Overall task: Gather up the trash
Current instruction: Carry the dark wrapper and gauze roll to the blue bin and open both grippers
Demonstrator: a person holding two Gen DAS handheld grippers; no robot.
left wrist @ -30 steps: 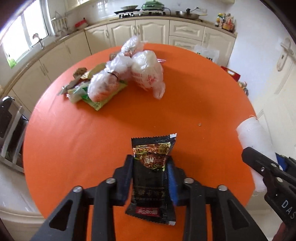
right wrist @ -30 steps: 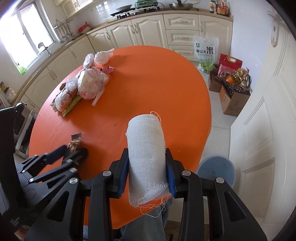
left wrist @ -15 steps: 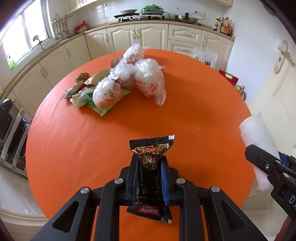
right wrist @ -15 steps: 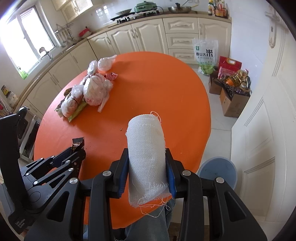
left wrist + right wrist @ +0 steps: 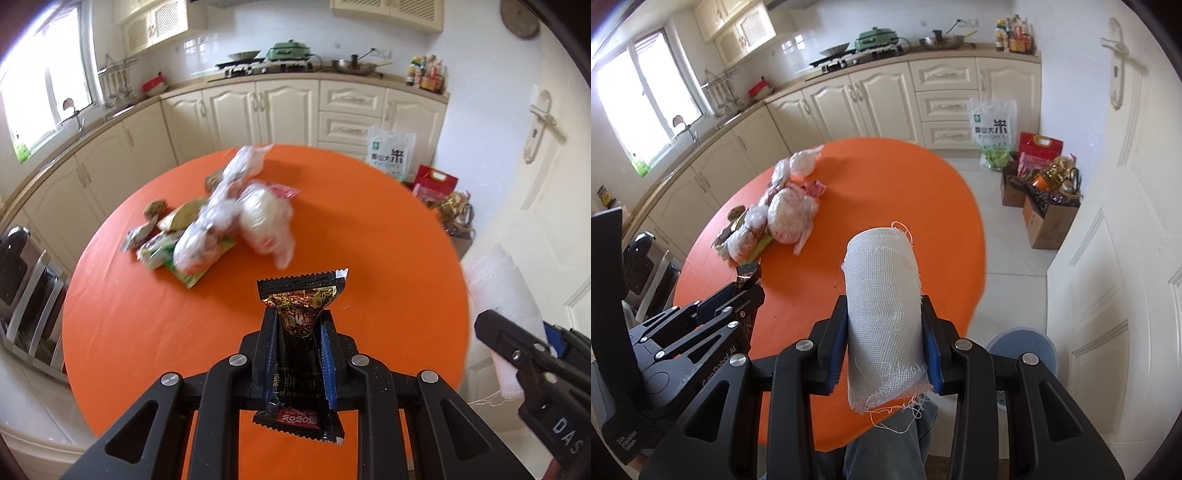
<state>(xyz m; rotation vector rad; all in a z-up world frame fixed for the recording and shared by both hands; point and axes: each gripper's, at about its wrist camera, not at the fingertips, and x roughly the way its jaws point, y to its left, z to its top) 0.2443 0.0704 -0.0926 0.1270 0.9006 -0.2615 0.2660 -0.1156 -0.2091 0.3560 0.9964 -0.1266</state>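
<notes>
My left hand-held gripper (image 5: 298,334) is clamped mid-body on a dark snack wrapper (image 5: 301,345), held above the orange table (image 5: 388,236): light, crinkly, slippery film. My right hand-held gripper (image 5: 884,341) squeezes a soft gauze roll (image 5: 884,314) around its middle; it compresses and frays at the ends.

We look from each wrist steeply down along the fingers, close over the near edge of the orange table (image 5: 155,332), facing the kitchen cabinets (image 5: 882,99). Both views share the table and bag pile (image 5: 229,225), each catching the neighbouring gripper.
</notes>
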